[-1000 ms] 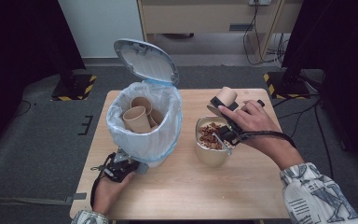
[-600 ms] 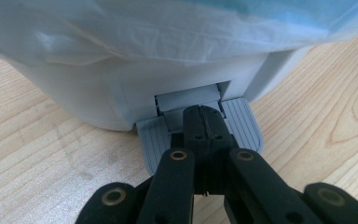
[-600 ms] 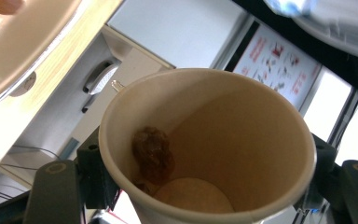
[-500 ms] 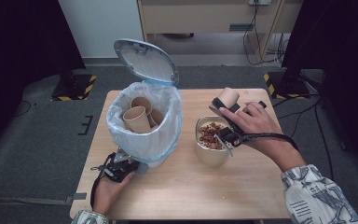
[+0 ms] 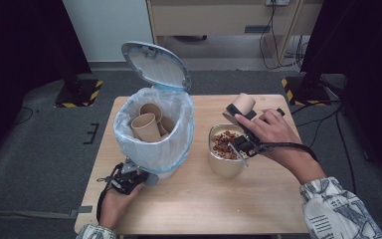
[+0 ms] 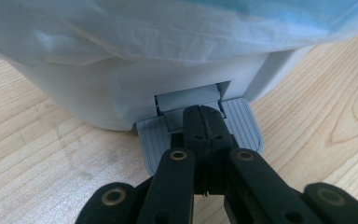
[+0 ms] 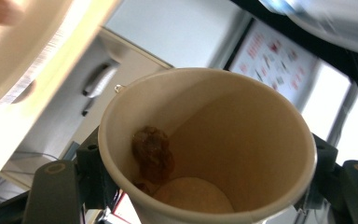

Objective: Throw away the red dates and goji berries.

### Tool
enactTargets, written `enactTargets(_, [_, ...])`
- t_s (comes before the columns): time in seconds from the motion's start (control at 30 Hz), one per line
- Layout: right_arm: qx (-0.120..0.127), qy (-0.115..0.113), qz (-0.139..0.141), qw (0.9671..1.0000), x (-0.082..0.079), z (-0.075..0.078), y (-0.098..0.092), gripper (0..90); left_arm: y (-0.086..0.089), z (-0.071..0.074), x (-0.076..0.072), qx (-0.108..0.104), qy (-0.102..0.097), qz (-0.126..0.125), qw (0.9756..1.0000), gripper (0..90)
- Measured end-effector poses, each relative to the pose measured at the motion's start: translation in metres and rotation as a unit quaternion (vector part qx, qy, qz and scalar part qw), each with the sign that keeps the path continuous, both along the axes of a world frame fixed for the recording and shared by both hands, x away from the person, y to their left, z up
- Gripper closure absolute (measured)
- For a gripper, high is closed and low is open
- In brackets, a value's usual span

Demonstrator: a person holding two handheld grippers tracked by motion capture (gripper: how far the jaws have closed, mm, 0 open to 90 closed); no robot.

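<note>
A white pedal bin (image 5: 155,149) with a pale blue liner stands at the table's left, its lid (image 5: 154,64) up. Several brown paper cups (image 5: 146,127) lie inside it. My left gripper (image 5: 138,175) is shut with nothing between its jaws, and its tips (image 6: 204,116) rest on the grey pedal (image 6: 244,128) at the bin's foot. My right gripper (image 5: 239,111) is shut on a paper cup (image 5: 242,103), held tilted beyond a bowl of brown food scraps (image 5: 225,149). In the right gripper view the cup (image 7: 242,121) faces the camera mouth first, with a brown lump (image 7: 151,151) stuck inside.
The wooden table (image 5: 189,204) has bare room along its front edge and between bin and bowl. A cabinet (image 5: 229,20) stands behind the table, and dark stands with striped bases (image 5: 77,94) sit on the floor at both sides.
</note>
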State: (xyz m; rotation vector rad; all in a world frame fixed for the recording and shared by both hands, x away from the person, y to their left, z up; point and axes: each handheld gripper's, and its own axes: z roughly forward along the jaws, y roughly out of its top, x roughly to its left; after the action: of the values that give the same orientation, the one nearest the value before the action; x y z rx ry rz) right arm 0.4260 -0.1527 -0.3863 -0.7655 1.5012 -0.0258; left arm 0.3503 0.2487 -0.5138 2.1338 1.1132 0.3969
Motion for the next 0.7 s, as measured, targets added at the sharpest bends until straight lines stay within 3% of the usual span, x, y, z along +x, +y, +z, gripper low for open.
enactTargets(0.03, [0.025, -0.002, -0.006, 0.9997, 0.001, 0.003, -0.001, 26.8, 0.000, 0.000, 0.000, 0.000, 0.000, 0.000, 1.0000, 89.8])
enactTargets(0.07, [0.025, 0.009, -0.006, 0.9996, 0.000, 0.001, 0.000, 26.8, 0.000, 0.000, 0.000, 0.000, 0.000, 0.000, 1.0000, 89.8])
enactTargets(0.13, [-0.073, 0.022, 0.012, 0.9970, -0.002, -0.018, 0.002, 26.9, 0.000, 0.000, 0.000, 0.000, 0.000, 0.000, 1.0000, 89.9])
enactTargets(0.17, [-0.076, 0.018, 0.006, 0.9969, -0.001, -0.019, 0.001, 27.0, 0.000, 0.000, 0.000, 0.000, 0.000, 0.000, 1.0000, 89.8])
enactTargets(0.2, [-0.047, 0.016, -0.004, 0.9987, 0.002, -0.015, 0.000, 27.3, 0.000, 0.000, 0.000, 0.000, 0.000, 0.000, 1.0000, 89.8])
enactTargets(0.23, [-0.046, 0.028, 0.001, 0.9985, 0.001, -0.016, 0.000, 27.3, 0.000, 0.000, 0.000, 0.000, 0.000, 0.000, 1.0000, 89.8])
enactTargets(0.27, [-0.073, 0.030, 0.009, 0.9968, -0.001, -0.020, 0.002, 27.3, 0.000, 0.000, 0.000, 0.000, 0.000, 0.000, 1.0000, 89.9])
enactTargets(0.3, [-0.071, 0.027, 0.008, 0.9970, -0.001, -0.020, 0.002, 27.3, 0.001, 0.000, 0.000, -0.001, 0.001, -0.001, 1.0000, 89.8])
enactTargets(0.33, [-0.051, 0.019, 0.000, 0.9985, 0.001, -0.015, 0.002, 27.3, 0.000, 0.000, 0.000, 0.000, 0.000, 0.000, 1.0000, 89.8])
enactTargets(0.37, [-0.046, 0.021, 0.004, 0.9987, 0.000, -0.013, 0.003, 27.4, 0.000, 0.000, 0.000, 0.001, 0.000, 0.001, 1.0000, 89.9])
enactTargets(0.4, [-0.063, 0.019, 0.013, 0.9977, -0.002, -0.015, 0.004, 27.4, 0.000, 0.000, 0.000, -0.001, 0.001, -0.001, 1.0000, 89.8])
enactTargets(0.47, [-0.040, 0.019, 0.002, 0.9990, 0.001, -0.011, 0.005, 27.7, 0.000, 0.000, 0.000, 0.000, 0.001, 0.001, 1.0000, 89.8])
enactTargets(0.5, [-0.059, 0.022, 0.013, 0.9979, -0.002, -0.014, 0.007, 27.8, 0.000, 0.000, 0.000, 0.001, 0.000, 0.000, 1.0000, 89.8])
enactTargets(0.53, [-0.055, 0.021, 0.012, 0.9982, -0.002, -0.013, 0.007, 27.8, 0.000, 0.000, 0.000, 0.000, 0.001, 0.000, 1.0000, 89.8])
enactTargets(0.57, [-0.029, 0.019, 0.001, 0.9994, 0.000, -0.009, 0.007, 28.8, 0.000, 0.000, 0.000, -0.001, 0.001, 0.000, 1.0000, 89.8])
enactTargets(0.67, [-0.064, 0.033, 0.017, 0.9973, -0.002, -0.017, 0.012, 29.4, 0.000, 0.000, 0.000, -0.001, 0.001, -0.001, 1.0000, 89.8])
enactTargets(0.7, [-0.031, 0.028, 0.001, 0.9991, 0.001, -0.011, 0.010, 29.5, 0.000, 0.000, 0.000, 0.000, 0.001, 0.000, 1.0000, 89.8])
